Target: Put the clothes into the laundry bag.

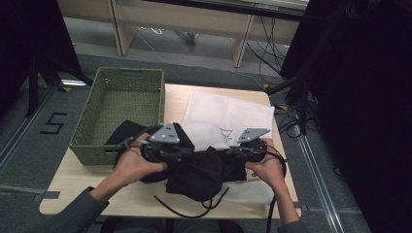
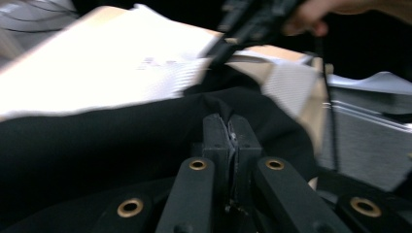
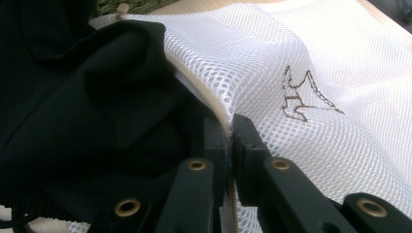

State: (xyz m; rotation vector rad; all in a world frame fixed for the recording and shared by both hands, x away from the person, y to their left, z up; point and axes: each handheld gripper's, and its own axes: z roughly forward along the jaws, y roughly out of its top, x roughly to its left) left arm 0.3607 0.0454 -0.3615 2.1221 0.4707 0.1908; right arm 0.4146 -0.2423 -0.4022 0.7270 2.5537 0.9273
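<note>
A: We see a green woven basket (image 1: 116, 114) on the wooden table (image 1: 87, 187); one end of the black garment (image 1: 201, 172) hangs over its front rim.

B: Yes, and the rest lies bunched on the white mesh laundry bag (image 1: 226, 114), between our hands.

A: Our left gripper (image 2: 232, 133) has its jaws closed on a fold of the soft black cloth.

B: Our right gripper (image 3: 229, 138) is pinched on the bag's beige edge, beside fine netting with a brown embroidered figure (image 3: 303, 94).

Matt black cloth garment (image 1: 201, 172), white open-mesh bag (image 3: 301, 73), woven green basket (image 1: 121, 104)
</note>
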